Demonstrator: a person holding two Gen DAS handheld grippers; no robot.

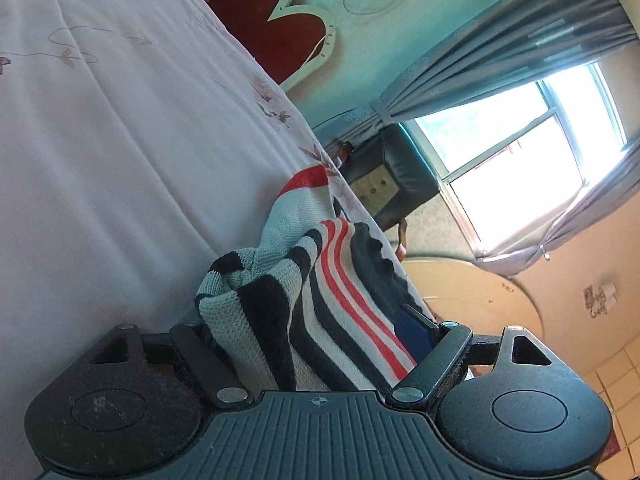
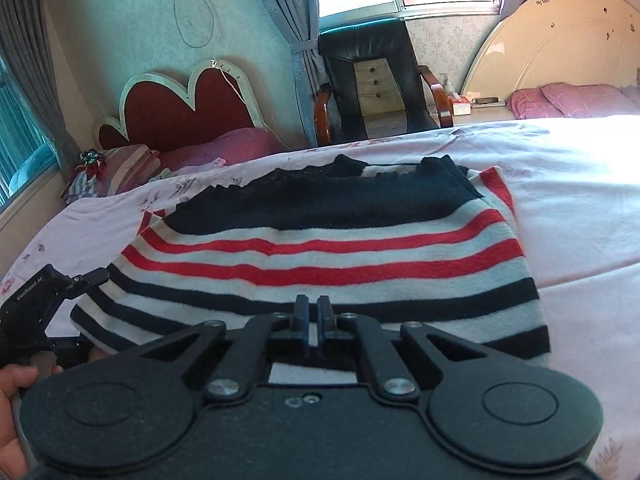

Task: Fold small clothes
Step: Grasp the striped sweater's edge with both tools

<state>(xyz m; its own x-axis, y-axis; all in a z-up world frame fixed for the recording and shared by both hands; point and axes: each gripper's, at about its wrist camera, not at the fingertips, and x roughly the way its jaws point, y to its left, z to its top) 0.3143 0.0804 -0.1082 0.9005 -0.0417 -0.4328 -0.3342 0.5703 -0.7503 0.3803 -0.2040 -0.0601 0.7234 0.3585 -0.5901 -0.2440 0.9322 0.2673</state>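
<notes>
Floral bedsheet (image 2: 580, 200) under striped sweater (image 2: 320, 248); left tongs (image 1: 316, 334) spread around its bunched edge, right tongs (image 2: 311, 312) nearly clenched, empty.

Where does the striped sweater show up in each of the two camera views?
Left wrist view: striped sweater at lower centre, bunched between the left gripper fingers.
Right wrist view: it lies spread across the middle on the bed, above the right gripper.
Shared landmark: the black chair by the window.

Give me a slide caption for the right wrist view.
Right gripper pinches the near edge of a striped sweater spread on the bed.
</notes>
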